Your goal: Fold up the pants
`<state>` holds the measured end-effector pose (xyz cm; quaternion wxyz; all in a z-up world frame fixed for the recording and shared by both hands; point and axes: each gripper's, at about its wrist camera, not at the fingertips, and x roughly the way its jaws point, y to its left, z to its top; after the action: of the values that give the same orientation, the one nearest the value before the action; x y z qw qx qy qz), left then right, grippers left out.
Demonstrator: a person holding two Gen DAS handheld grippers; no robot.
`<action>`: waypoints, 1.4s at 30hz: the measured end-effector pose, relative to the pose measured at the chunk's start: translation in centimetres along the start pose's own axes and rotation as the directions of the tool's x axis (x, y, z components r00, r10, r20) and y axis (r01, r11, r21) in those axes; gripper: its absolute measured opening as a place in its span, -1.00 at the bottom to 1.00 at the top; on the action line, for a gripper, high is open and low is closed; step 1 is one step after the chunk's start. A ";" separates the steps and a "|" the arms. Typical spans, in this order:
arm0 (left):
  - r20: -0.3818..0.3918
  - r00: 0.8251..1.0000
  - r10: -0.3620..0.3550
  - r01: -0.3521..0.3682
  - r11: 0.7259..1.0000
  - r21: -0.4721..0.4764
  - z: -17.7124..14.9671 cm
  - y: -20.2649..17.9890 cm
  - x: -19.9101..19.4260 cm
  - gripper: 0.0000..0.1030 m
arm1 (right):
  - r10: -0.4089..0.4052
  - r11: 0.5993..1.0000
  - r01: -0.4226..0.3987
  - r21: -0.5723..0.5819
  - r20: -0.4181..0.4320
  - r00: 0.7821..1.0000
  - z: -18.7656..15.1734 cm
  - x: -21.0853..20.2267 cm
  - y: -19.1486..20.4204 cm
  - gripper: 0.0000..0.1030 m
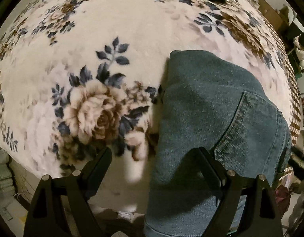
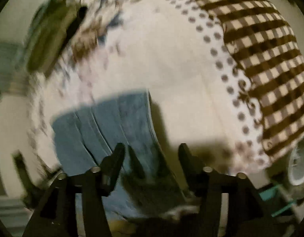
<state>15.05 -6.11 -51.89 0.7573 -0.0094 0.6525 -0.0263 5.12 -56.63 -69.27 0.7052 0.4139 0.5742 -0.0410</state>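
My left tongs (image 1: 155, 156) and right tongs (image 2: 151, 152) hang spread over the folded jeans (image 1: 211, 106) on the floral bed (image 1: 92, 29), gripping nothing, probably ready to smooth it.

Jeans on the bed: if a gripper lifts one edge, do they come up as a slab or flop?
The jeans would probably flop: the folded denim already bends over the edge of the floral blanket. Stacked layers suggest fair weight. The plush nap likely resists sliding, so a push may bunch them.

Bedroom, floral blanket (image 1: 112, 29), checked bedding (image 2: 266, 49)
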 end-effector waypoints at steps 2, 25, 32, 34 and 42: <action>0.003 1.000 0.008 -0.008 1.000 0.008 -0.1 -0.1 0.0 0.68 | 0.080 0.994 -0.079 0.079 -0.017 0.997 1.7 1.4 -1.5 0.41; -0.002 1.000 0.020 -0.020 0.999 0.039 -0.6 -2.3 0.6 0.68 | 0.047 0.999 -0.046 0.011 -0.021 0.999 1.3 -2.3 -4.2 0.09; -0.012 1.000 0.013 -0.013 1.000 0.015 -1.9 -3.3 1.6 0.69 | 0.115 0.979 -0.071 0.192 -0.226 0.967 -4.7 0.9 -9.4 0.25; -0.013 1.000 0.015 -0.014 1.000 0.013 -2.0 -3.5 1.7 0.69 | 0.183 0.942 -0.099 0.320 -0.245 0.952 -6.1 2.3 -11.0 0.25; -0.015 0.999 0.030 -0.029 0.999 0.044 -2.5 -4.0 1.3 0.69 | 0.196 0.951 -0.192 0.241 0.008 0.981 -8.0 -5.2 -8.1 -0.70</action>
<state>12.61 -10.11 -53.36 0.7524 0.0168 0.6578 -0.0295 -7.20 -59.02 -69.22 0.6458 0.5511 0.5270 -0.0377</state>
